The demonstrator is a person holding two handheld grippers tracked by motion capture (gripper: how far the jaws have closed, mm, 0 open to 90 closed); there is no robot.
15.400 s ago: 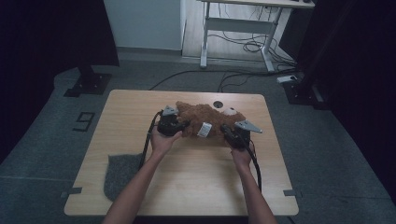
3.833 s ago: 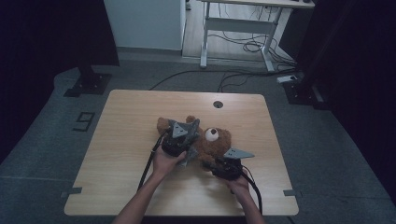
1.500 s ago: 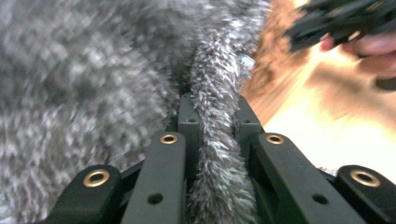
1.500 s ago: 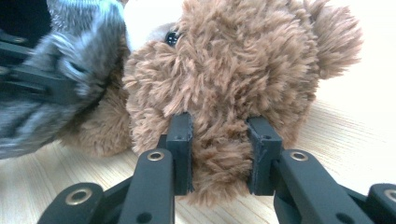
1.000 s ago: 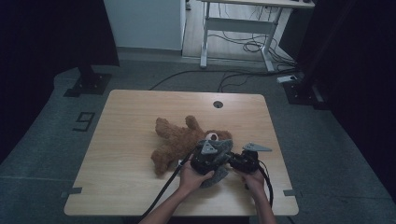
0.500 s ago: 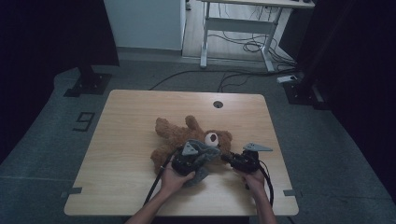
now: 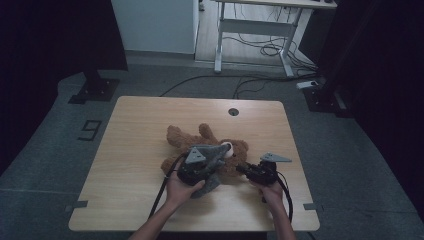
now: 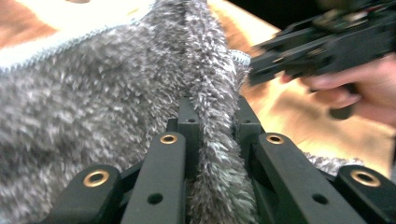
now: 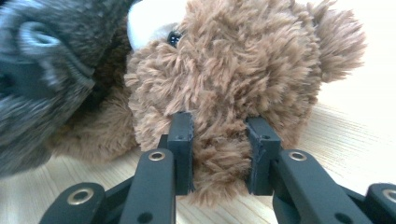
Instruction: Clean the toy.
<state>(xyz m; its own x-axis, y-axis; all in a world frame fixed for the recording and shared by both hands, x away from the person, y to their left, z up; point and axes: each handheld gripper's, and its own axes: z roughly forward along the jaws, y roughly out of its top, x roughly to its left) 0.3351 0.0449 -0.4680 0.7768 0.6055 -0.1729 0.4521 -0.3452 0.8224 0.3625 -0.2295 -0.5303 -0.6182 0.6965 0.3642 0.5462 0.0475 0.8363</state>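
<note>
The brown teddy bear (image 7: 200, 142) lies on the wooden table (image 7: 130, 130), near its front edge. It looks light, soft and easy to squash. The right gripper (image 9: 218, 140) pinches the plush of its head, and the left gripper (image 8: 212, 126) is closed tight on a fold of grey fuzzy cloth (image 8: 93, 93) over the bear. A thick fold or a limb is the safest place to hold. No label or writing can be read

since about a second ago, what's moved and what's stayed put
The left gripper, shut on the grey fuzzy cloth, has carried it leftward over the teddy bear. The right gripper stays clamped on the bear's head, in the same place. The bear lies where it was on the table.
</note>
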